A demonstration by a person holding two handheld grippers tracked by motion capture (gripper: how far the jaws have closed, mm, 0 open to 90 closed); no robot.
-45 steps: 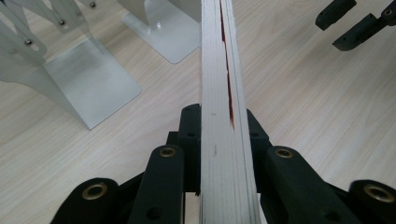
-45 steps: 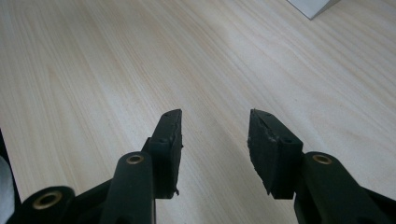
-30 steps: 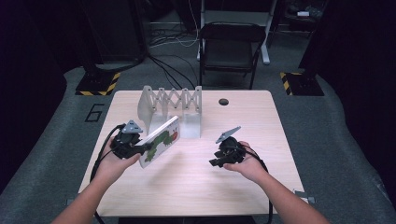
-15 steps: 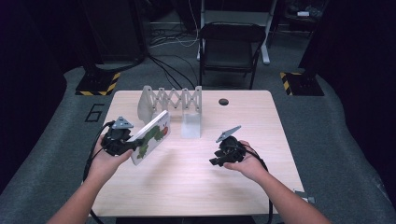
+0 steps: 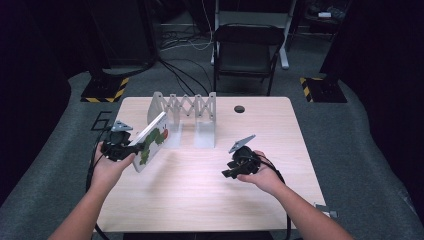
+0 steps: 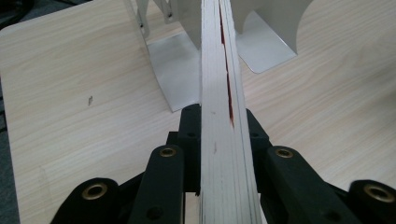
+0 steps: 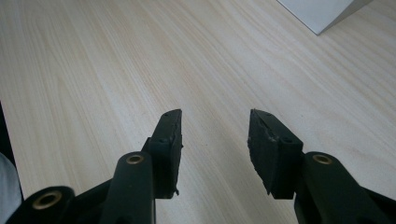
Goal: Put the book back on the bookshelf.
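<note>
On the pale wooden tabletop, the biggest thing in front of you is the white expanding rack, standing upright near the far edge with its flat feet pointing toward you. Next in size is the picture book, lifted off the wood and tilted, just in front of the rack's left end; in the left gripper view its page edges run straight up the middle toward the rack's metal feet. Your left tongs are clamped on the book's near edge, one jaw pressed against each cover. Your right tongs sit well apart from the book, low over bare wood on the right side, jaws spread and holding nothing. Smallest is the dark round hole by the far edge, right of the rack.
</note>
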